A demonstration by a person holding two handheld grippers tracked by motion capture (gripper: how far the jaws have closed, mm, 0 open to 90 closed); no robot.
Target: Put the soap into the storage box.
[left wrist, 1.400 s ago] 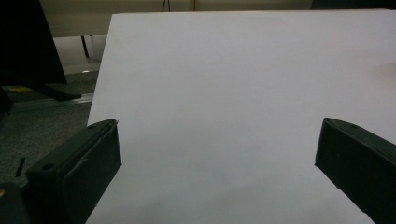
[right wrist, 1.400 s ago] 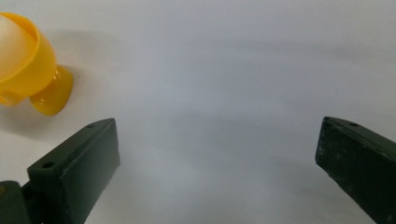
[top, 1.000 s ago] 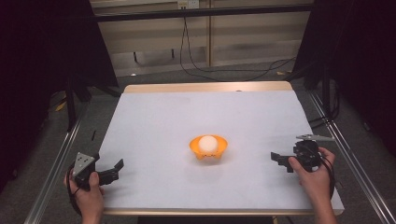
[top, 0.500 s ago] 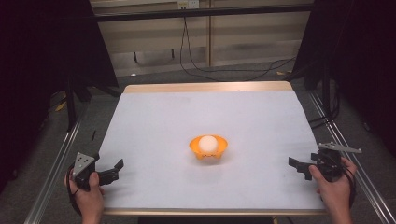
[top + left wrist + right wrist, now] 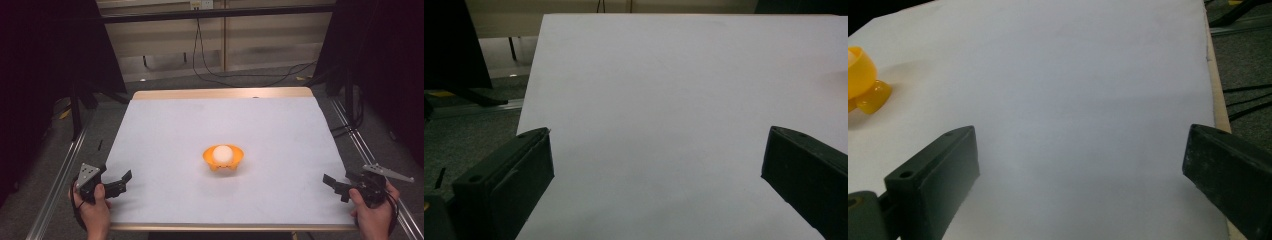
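Observation:
An orange footed bowl (image 5: 223, 158) holding a white ball (image 5: 222, 152) stands near the middle of the white table (image 5: 220, 120); its edge shows at the far left of the right gripper view as the orange bowl (image 5: 860, 80). My left gripper (image 5: 120, 181) rests at the front left corner, held by a hand, jaws wide apart over bare table. At the front right edge, my right gripper (image 5: 336, 186) is open too, nothing between its jaws. In both gripper views the jaws frame bare white surface.
The white table has a wooden strip (image 5: 220, 93) along its far edge. Metal rails (image 5: 60, 175) run along both sides, with dark floor and cables (image 5: 235, 75) beyond. Black stands rise at the left and right.
The right hand and gripper have pulled back toward the front right edge of the table, away from the bowl. The left gripper has stayed put.

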